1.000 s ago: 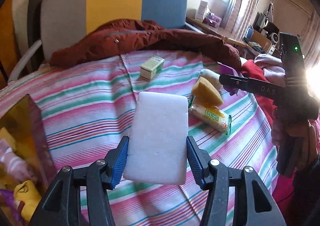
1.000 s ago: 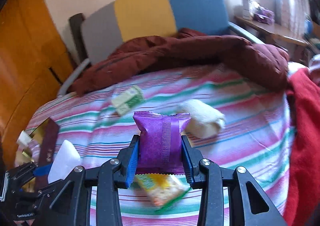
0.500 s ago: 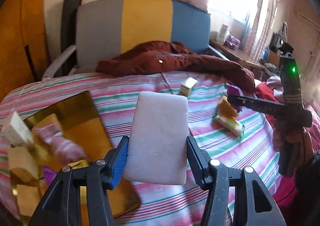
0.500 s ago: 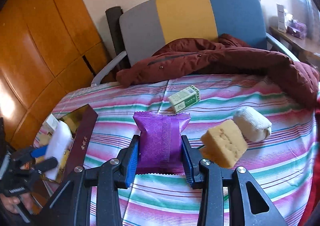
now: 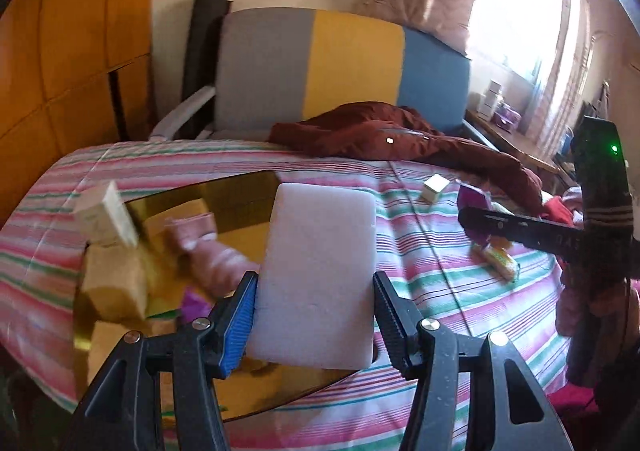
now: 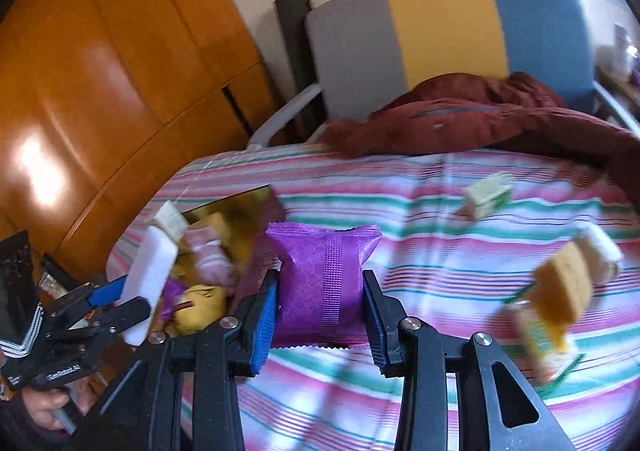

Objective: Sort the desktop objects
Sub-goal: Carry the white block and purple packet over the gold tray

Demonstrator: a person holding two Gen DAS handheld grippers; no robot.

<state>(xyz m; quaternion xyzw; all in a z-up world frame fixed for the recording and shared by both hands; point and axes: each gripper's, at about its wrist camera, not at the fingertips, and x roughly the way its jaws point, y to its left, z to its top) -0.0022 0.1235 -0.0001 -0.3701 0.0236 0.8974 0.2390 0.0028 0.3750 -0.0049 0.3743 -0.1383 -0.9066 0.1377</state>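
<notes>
My left gripper (image 5: 314,313) is shut on a white foam block (image 5: 320,271) and holds it over the gold-lined box (image 5: 236,199), which contains a pink sock roll (image 5: 208,255), tan sponges (image 5: 114,285) and a small white carton (image 5: 106,217). My right gripper (image 6: 320,317) is shut on a purple snack packet (image 6: 322,279), above the striped cloth just right of the box (image 6: 230,207). In the right wrist view the left gripper (image 6: 116,301) with the white block (image 6: 150,279) shows at the lower left. On the cloth lie a green-white carton (image 6: 488,195), a tan sponge (image 6: 566,291), a white sock roll (image 6: 602,255) and a yellow-green snack pack (image 6: 540,339).
A dark red jacket (image 5: 384,139) lies across the back of the striped cloth (image 5: 420,251), before a grey, yellow and blue chair back (image 5: 340,63). Orange wooden panels (image 6: 100,71) stand at the left. A person's hand (image 6: 48,403) holds the left gripper's handle. Red clothing (image 5: 556,207) lies at the right.
Both grippers have swung left with their loads. The white block went from above the bare cloth to above the box. The purple packet came close to the box's right edge.
</notes>
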